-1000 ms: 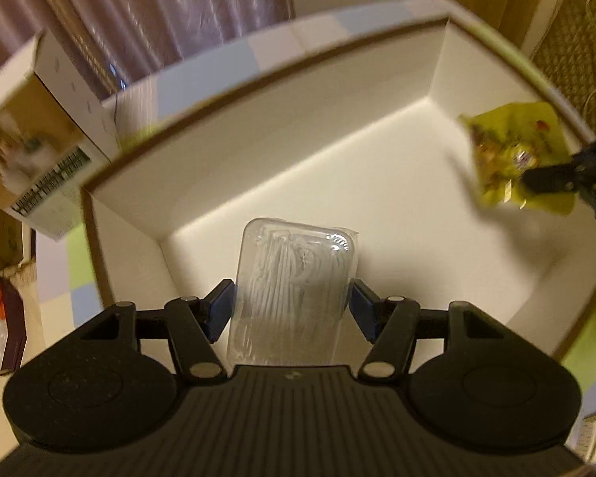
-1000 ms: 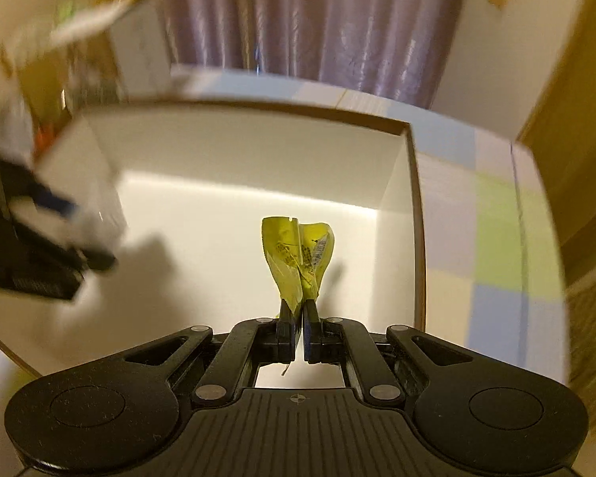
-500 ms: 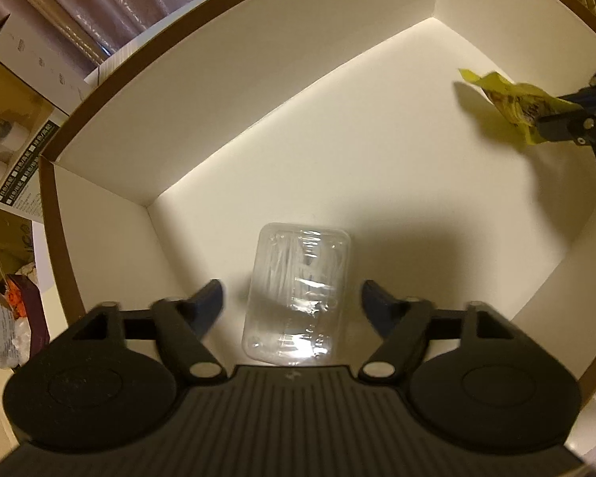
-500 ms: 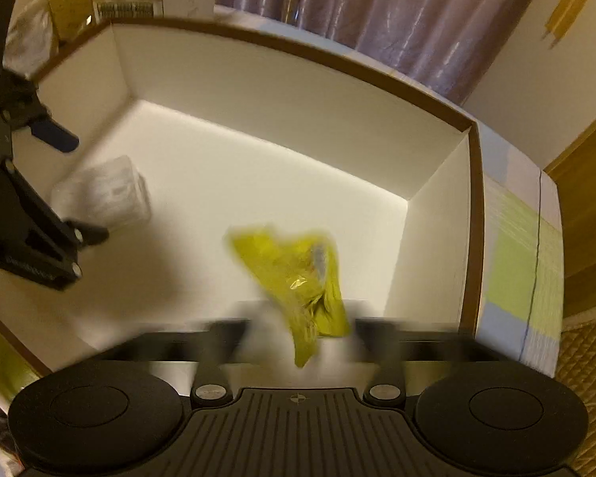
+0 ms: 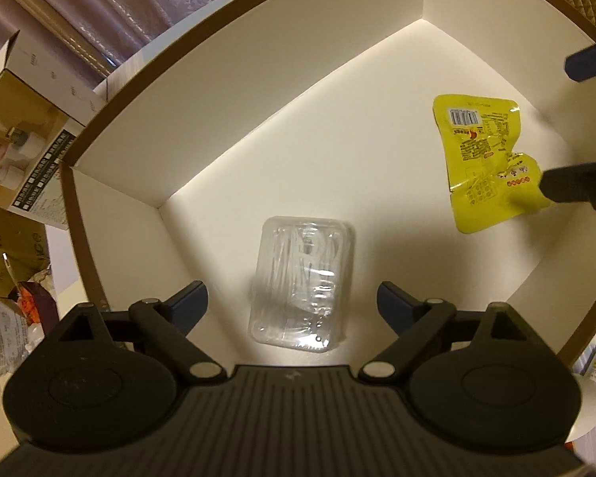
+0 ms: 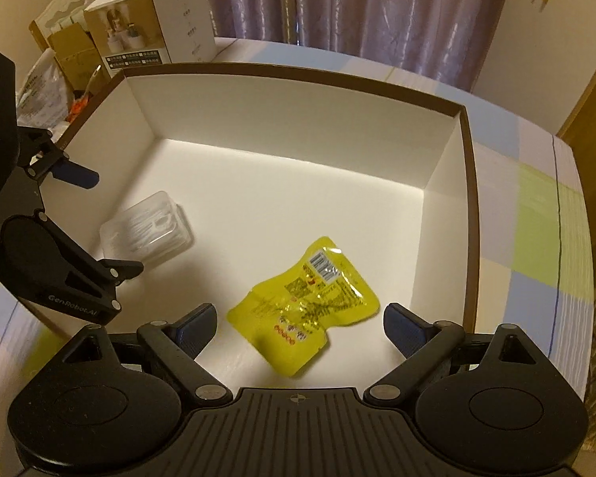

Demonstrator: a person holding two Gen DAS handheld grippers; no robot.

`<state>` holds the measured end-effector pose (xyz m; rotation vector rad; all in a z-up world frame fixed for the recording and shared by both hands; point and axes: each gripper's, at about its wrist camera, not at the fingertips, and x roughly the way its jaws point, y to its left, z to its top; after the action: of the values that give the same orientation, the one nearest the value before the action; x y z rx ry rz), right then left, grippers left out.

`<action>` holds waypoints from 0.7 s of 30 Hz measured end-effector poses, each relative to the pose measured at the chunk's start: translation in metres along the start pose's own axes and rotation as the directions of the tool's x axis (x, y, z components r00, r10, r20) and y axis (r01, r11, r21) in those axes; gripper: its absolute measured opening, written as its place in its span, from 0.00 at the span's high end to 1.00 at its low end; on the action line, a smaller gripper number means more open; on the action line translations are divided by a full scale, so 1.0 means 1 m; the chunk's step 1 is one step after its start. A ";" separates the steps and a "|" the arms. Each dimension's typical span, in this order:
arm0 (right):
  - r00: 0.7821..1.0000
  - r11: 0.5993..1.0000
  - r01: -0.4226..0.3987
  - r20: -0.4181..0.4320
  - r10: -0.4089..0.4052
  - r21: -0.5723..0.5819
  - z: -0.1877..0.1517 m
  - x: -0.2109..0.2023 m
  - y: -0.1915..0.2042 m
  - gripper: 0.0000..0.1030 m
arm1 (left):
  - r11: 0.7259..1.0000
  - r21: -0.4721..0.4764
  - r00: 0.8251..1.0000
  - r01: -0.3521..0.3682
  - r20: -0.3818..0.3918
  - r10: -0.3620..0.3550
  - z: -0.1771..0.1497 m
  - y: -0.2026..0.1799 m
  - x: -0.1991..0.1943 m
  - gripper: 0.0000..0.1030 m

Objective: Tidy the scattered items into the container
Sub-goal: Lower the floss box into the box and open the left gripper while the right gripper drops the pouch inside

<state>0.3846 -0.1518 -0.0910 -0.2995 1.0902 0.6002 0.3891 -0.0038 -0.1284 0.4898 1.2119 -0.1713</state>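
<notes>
Lying flat on the white floor of the container, the clear plastic case sits in the lower centre of the left wrist frame, near the container's left corner. The left gripper hangs above it with its jaws opening; the case lies between the blue-padded fingers but neither pad touches it, so the case is released. The yellow snack packet lies on the container floor in the lower centre of the right wrist frame, barcode side up, crumpled, near the right wall. The right gripper stands above it with fingers spread wide to either side and clear of the packet; nothing is grasped. Case and packet are well apart. The container is a white-lined box with a brown rim, resting on a pastel checked surface. Cardboard boxes stand beyond it at the upper left, before a curtain.
</notes>
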 end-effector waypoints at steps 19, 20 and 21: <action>0.993 0.999 0.002 0.115 -0.007 0.047 -0.014 -0.054 0.003 0.07 | 0.999 -0.027 0.996 -0.037 0.086 0.039 -0.005 0.001 -0.050 0.03; 0.992 0.999 0.004 0.125 -0.010 0.051 -0.015 -0.058 0.003 0.07 | 0.999 -0.034 0.994 -0.040 0.099 0.043 -0.006 0.001 -0.054 0.03; 0.991 0.998 0.006 0.136 -0.013 0.056 -0.015 -0.063 0.003 0.07 | 0.998 -0.041 0.993 -0.042 0.111 0.047 -0.006 0.002 -0.059 0.03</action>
<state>0.3512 -0.1766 -0.0416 -0.2123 0.9715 0.5729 0.3638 -0.0072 -0.0744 0.4674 1.0921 -0.1352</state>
